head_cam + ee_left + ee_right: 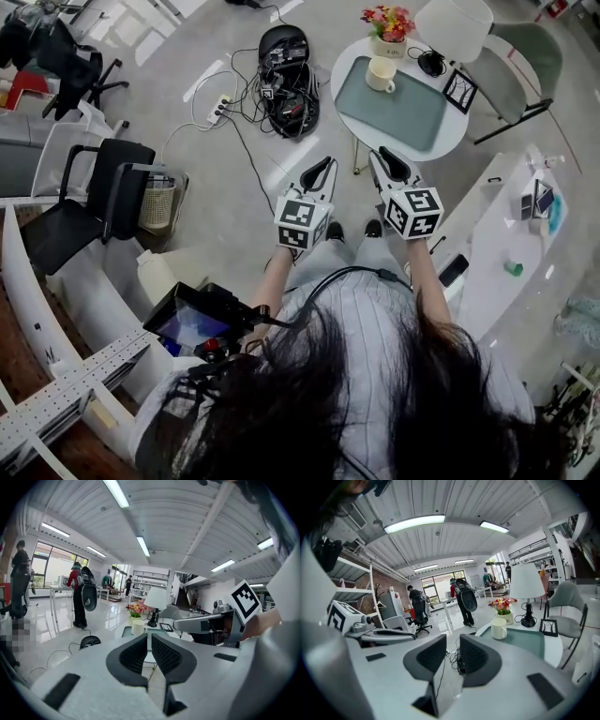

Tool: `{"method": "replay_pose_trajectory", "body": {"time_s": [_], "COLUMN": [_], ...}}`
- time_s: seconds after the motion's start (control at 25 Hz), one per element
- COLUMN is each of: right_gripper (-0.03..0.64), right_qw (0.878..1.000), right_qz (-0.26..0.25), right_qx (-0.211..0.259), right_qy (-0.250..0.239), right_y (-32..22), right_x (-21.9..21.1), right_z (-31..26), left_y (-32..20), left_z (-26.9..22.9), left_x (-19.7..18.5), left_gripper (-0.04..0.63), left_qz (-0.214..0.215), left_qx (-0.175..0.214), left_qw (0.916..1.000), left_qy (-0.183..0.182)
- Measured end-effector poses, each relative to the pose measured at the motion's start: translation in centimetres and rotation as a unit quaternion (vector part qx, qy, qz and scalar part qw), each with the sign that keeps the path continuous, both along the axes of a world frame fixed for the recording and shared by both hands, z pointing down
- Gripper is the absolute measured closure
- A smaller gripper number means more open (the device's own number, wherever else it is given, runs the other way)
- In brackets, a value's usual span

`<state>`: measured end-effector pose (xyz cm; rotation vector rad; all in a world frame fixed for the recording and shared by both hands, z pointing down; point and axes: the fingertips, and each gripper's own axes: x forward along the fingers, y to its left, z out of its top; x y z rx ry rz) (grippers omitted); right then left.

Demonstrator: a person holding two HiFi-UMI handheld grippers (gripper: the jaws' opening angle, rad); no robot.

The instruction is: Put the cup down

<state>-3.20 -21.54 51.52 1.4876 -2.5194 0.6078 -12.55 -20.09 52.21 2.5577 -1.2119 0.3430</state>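
Observation:
A cream cup stands upright on a green mat on the round white table, well ahead of both grippers. It also shows in the left gripper view as the cup and in the right gripper view as the cup. My left gripper and right gripper hang side by side over the bare floor, short of the table. The left gripper has its jaws almost touching with nothing between them. The right gripper shows only a slim gap, also with nothing in it.
On the table stand a white lamp, a flower pot and a small picture frame. A grey chair sits beyond it. Cables and a black bag lie on the floor ahead left. A white counter runs along the right.

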Motion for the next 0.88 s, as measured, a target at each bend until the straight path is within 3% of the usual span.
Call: {"method": "replay_pose_trajectory", "body": {"time_s": [0.52, 0.88], "right_gripper": [0.534, 0.54], "right_qw": [0.999, 0.999], "right_qz": [-0.012, -0.03], "right_qx": [0.004, 0.018], "right_qy": [0.029, 0.002], "right_y": [3.6, 8.3], "right_x": [2.7, 5.9], "right_z": [-0.5, -1.7], "left_y": [1.2, 7.2], "left_z": [-1.4, -2.1], "left_x": [4.2, 8.0], "left_gripper": [0.577, 0.577], "left_qz": [0.012, -0.003], "left_qx": [0.008, 0.008], "left_qw": [0.9998, 1.0], "left_qy": [0.014, -0.002]}}
